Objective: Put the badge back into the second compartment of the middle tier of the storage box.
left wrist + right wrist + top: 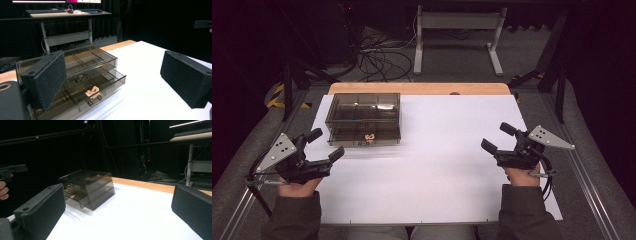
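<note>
A smoky transparent drawer box [363, 117] stands on the white table sheet [437, 165] at the back left. Its lowest drawer [100, 87] is pulled out a little, and a small pinkish object [92, 91] lies in it near the front handle. My left gripper [325, 144] is open at the table's left edge, just in front of and left of the box. My right gripper [497, 136] is open near the right edge, far from the box [87, 188]. Neither holds anything.
A strip of bare wood [419, 88] runs along the table's far edge. Beyond it stand a desk frame [457, 35] and loose cables [379, 57] on the floor. Metal rails [584, 170] flank the table. The white sheet spreads wide between the two grippers.
</note>
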